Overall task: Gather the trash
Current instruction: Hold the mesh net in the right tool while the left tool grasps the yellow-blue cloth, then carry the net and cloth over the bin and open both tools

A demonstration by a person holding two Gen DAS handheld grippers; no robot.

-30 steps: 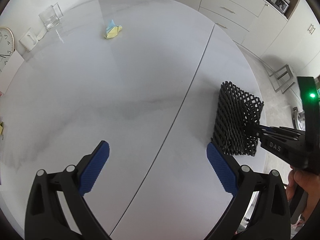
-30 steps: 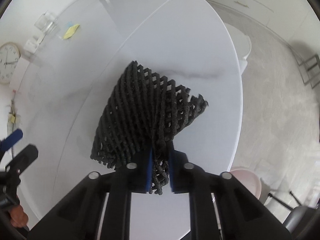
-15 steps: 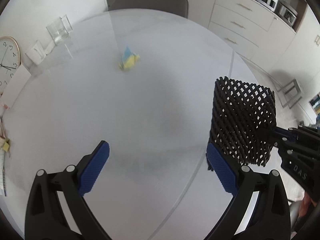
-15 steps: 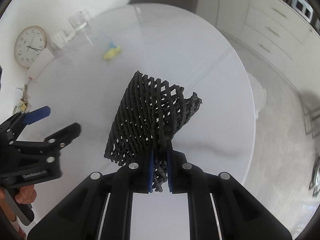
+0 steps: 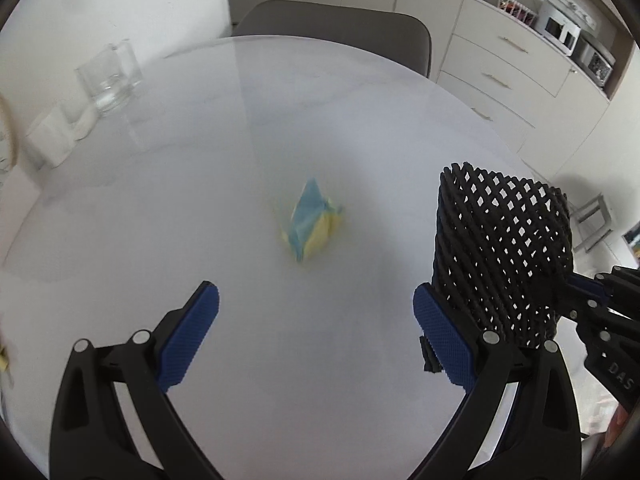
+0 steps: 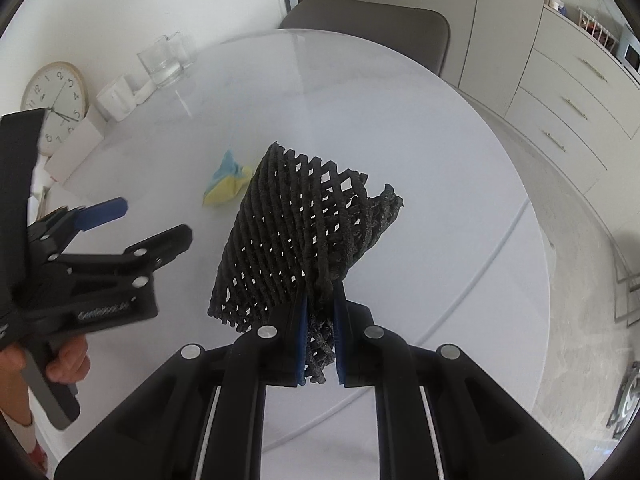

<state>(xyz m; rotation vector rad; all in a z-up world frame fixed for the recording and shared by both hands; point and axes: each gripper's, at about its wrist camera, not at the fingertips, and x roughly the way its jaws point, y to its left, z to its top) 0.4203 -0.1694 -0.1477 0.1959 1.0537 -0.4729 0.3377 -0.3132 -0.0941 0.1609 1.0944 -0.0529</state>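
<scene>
One crumpled blue-and-yellow wrapper [image 5: 310, 222] lies on the tabletop [image 5: 160, 208], ahead of the left tongs [image 5: 316, 334], whose jaws gape wide with nothing in them. The right tongs [image 6: 320, 344] are clamped on one black mesh sleeve [image 6: 296, 240], held beside the wrapper. One glass jar [image 6: 162, 62] stands far beyond; its contents are unclear.

Glossy marble-look table [image 5: 160, 220], matt black foam mesh [image 6: 288, 232], crumpled paper [image 5: 310, 224].

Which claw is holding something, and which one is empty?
The right claw pinches the black net. The left claw is wide open, holding nothing.
</scene>
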